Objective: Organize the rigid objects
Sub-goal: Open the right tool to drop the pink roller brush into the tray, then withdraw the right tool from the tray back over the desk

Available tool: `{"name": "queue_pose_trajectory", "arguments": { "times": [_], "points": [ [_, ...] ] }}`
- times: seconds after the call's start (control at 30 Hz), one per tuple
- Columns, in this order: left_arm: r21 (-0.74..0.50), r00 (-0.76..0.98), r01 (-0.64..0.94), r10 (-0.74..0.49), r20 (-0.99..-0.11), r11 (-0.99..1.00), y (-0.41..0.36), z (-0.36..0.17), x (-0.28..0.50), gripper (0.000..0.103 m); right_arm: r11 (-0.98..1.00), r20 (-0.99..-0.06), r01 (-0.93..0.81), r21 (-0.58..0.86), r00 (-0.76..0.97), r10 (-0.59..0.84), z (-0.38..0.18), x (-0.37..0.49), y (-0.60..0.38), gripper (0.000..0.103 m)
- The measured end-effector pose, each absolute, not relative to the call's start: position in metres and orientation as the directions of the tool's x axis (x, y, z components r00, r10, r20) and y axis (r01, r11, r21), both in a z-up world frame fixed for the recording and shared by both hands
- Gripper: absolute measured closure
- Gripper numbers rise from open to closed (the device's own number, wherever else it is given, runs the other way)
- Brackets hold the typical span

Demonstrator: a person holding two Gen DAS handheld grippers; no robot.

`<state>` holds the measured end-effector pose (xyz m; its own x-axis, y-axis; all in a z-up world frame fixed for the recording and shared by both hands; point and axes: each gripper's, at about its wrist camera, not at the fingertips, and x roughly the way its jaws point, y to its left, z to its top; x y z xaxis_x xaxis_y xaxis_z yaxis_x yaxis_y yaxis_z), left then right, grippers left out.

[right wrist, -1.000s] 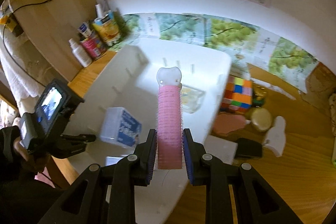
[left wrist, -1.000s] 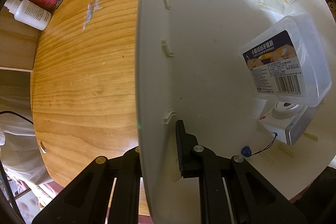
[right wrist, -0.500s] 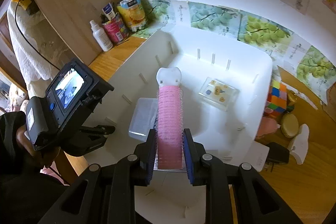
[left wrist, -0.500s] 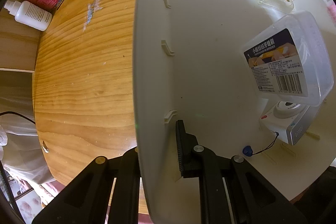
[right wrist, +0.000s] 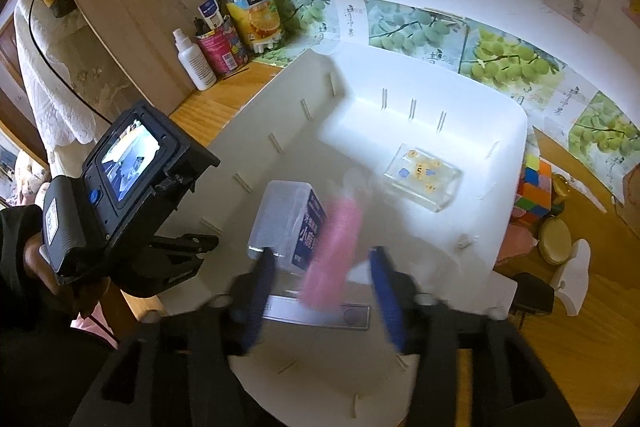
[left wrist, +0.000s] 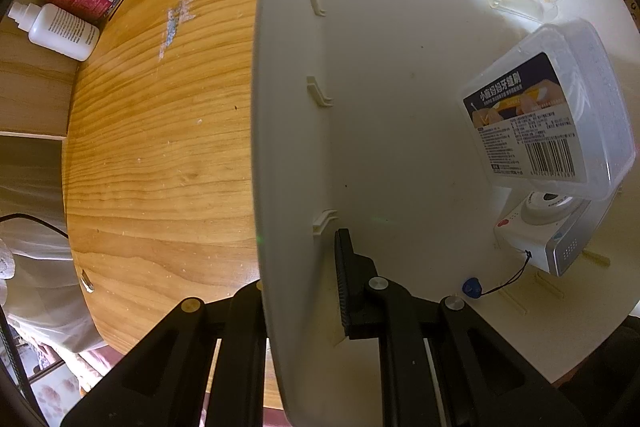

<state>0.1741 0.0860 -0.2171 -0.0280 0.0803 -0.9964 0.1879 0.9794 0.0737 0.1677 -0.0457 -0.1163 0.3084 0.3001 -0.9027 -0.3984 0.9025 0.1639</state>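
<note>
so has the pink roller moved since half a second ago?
Yes. The pink roller has left the opening right claw, tipping rightward over the white bin.

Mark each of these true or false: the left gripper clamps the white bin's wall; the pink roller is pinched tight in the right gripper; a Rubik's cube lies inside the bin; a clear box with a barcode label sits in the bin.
1. The left gripper clamps the white bin by its wall. True.
2. The pink roller is pinched tight in the right gripper. False: the jaws are opening and the roller sits loose between them.
3. A Rubik's cube lies inside the bin. False: it stands outside, beside the bin's wall.
4. A clear box with a barcode label sits in the bin. True.
</note>
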Motion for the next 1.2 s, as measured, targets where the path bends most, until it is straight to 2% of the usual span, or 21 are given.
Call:
{"name": "queue_pose_trajectory", "arguments": {
  "times": [0.1, 0.23, 0.57, 0.83, 1.2],
  "points": [
    [0.074, -0.027, 0.189, 0.081, -0.996, 0.979, 0.086, -0.216, 0.174, 0.089, 0.905, -0.902, -0.392, 0.165, 0.311, 0.299, -0.116, 0.168, -0.047, 0.046],
    [0.074, -0.027, 0.187, 0.08, -0.996, 0.98, 0.087, -0.216, 0.174, 0.089, 0.91, -0.902, -0.383, 0.158, 0.318, 0.291, -0.117, 0.166, -0.05, 0.038],
    [0.067, -0.025, 0.187, 0.073, -0.997, 0.98, 0.087, -0.216, 0.174, 0.089, 0.929, -0.886, -0.337, 0.153, 0.37, 0.28, -0.109, 0.168, -0.067, 0.029],
    [0.065, -0.023, 0.194, 0.071, -0.997, 0.979, 0.086, -0.214, 0.174, 0.089, 0.955, -0.859, -0.262, 0.137, 0.448, 0.247, -0.101, 0.171, -0.097, 0.025],
    [0.061, -0.021, 0.195, 0.066, -0.998, 0.979, 0.087, -0.213, 0.174, 0.089, 0.979, -0.805, -0.148, 0.137, 0.559, 0.197, -0.088, 0.164, -0.146, 0.025]
  ]
}}
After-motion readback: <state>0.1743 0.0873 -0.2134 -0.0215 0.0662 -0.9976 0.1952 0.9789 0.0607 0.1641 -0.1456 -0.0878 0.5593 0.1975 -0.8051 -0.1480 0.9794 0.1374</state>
